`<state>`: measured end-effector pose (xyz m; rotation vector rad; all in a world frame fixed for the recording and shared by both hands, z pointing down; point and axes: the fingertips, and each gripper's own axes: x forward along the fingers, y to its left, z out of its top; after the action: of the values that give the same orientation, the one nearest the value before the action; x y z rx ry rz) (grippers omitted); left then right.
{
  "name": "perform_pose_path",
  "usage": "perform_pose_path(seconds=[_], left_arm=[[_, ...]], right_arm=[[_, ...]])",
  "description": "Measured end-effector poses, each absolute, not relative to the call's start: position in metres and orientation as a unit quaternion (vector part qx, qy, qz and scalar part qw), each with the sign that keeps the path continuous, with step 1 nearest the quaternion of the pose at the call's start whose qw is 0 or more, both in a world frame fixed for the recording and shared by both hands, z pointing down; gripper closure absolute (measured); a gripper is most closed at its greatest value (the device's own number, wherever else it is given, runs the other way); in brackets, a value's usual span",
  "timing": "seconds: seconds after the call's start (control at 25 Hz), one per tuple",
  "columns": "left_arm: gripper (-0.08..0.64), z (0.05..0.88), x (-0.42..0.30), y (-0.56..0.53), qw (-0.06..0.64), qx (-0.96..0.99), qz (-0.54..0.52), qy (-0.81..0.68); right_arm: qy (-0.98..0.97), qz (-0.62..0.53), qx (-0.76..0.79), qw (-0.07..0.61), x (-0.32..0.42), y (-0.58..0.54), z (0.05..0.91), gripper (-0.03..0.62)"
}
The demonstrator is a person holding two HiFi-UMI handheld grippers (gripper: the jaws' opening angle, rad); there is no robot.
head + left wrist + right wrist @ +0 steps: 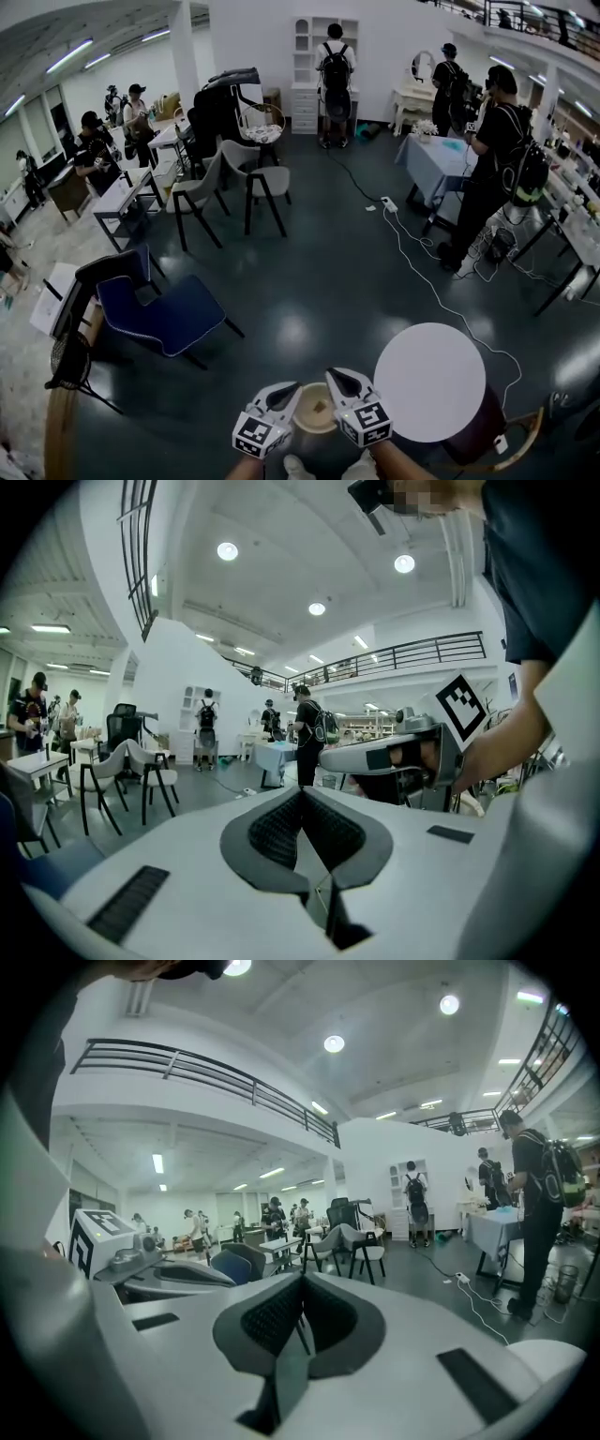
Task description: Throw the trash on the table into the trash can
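In the head view both grippers are held close together at the bottom edge, above a round tan trash can [314,419] on the dark floor. My left gripper [292,390] is shut with nothing between its pads [302,792]. My right gripper [336,377] is also shut and holds nothing [302,1280]. Both point up and out at the room, not down at the can. The round white table [429,382] stands just right of the can. In the left gripper view the right gripper's body [394,757] shows alongside. I can make out no trash in either gripper.
A blue chair [169,314] stands to the left on the floor. Grey chairs [262,187] and desks are further back. A white cable [422,272] runs across the floor toward the round table. Several people stand at tables along the far side and right.
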<state>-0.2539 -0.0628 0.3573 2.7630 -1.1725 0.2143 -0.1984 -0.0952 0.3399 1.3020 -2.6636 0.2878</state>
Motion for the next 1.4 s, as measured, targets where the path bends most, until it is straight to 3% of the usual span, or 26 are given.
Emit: perform_pose_path(seconds=[0.8,1.4], left_arm=[[0.545,0.303,-0.286,-0.025,0.012,0.929,0.042,-0.368],[0.545,0.259,-0.213,0.051,0.008,0.928,0.023,-0.372]], right_arm=[[-0.891,0.073,0.446,0.052,-0.250,-0.047,0.297,0.574],[-0.889,0.059,0.453,0.038,-0.167,0.034,0.259,0.574]])
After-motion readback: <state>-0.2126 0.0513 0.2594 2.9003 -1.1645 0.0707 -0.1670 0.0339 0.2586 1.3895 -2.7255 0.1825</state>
